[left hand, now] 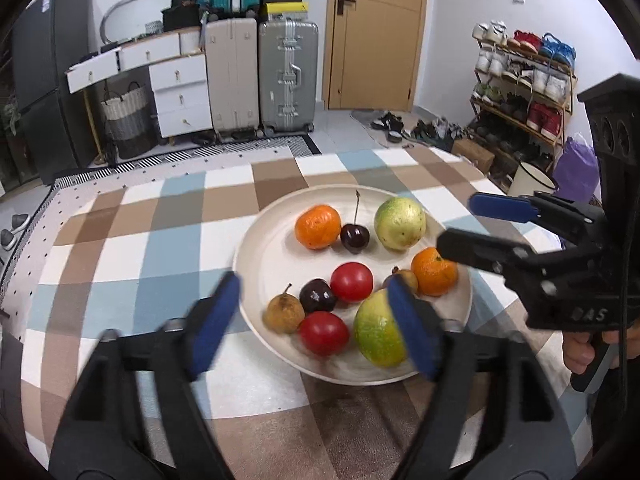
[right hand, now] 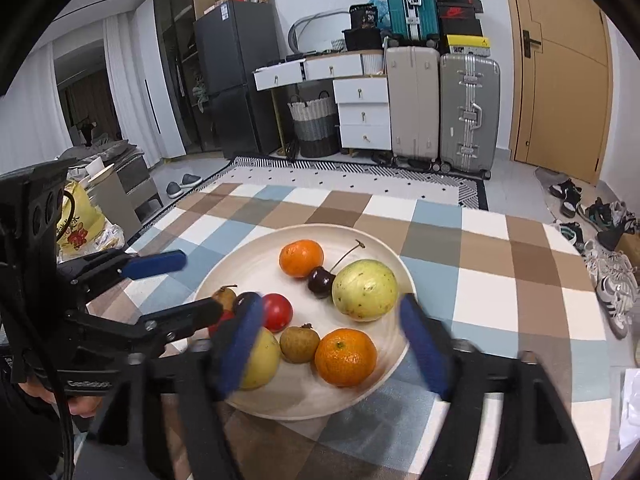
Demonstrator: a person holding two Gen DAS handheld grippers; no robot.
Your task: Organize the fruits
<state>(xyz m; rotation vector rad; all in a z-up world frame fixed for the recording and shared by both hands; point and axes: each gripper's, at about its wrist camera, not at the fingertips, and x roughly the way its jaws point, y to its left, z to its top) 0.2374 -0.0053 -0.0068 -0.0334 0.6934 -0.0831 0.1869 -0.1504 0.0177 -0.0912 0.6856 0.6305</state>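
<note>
A cream plate point(left hand: 256, 264) point(right hand: 384, 248) on a checked tablecloth holds two oranges point(left hand: 317, 227) point(right hand: 345, 356), two green-yellow guavas point(left hand: 399, 223) point(right hand: 365, 289), two red tomatoes point(left hand: 351, 281), two dark cherries point(left hand: 354, 237) point(right hand: 321, 280), a small brown pear point(left hand: 283, 313) and a brown round fruit point(right hand: 299, 343). My left gripper point(left hand: 314, 324) is open and empty, hovering over the plate's near-left rim. My right gripper point(right hand: 332, 344) is open and empty over the plate's near-right side, around the near orange. Each gripper shows in the other's view.
The checked tablecloth point(left hand: 160, 240) covers the table. Behind stand suitcases point(left hand: 288, 76), white drawers point(left hand: 182, 96), a woven basket point(left hand: 126, 120), a wooden door point(left hand: 376, 32) and a shoe rack point(left hand: 524, 88). A yellow bag point(right hand: 78, 228) sits left of the table.
</note>
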